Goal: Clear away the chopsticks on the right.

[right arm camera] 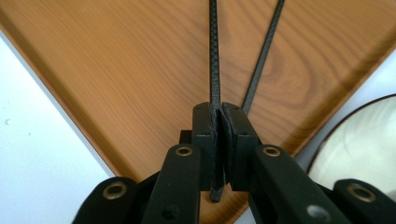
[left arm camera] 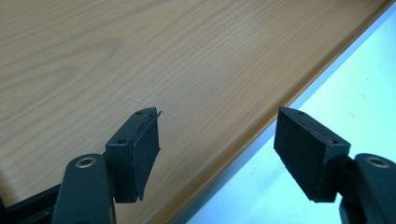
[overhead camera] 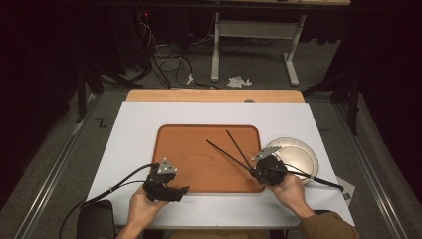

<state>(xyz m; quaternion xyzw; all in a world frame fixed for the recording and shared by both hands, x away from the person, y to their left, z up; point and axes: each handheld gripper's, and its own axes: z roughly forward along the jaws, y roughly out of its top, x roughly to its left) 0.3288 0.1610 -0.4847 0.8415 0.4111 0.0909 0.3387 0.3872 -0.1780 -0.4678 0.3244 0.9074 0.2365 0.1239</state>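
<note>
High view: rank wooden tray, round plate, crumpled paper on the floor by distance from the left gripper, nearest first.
From the left gripper:
1. Wooden tray, right beside it; the jaws point along its near edge.
2. Round plate, across the tray, by the right gripper.
3. Crumpled paper, on the floor beyond the table's far edge.

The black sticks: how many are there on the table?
2. One stick is clamped in the right claw; the other stick lies beside it on the wooden tray.

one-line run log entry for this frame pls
right gripper: shut on black rod over wooden tray | second rod: lies beside it | left gripper: open, empty, at tray edge | plate: right of tray
</note>
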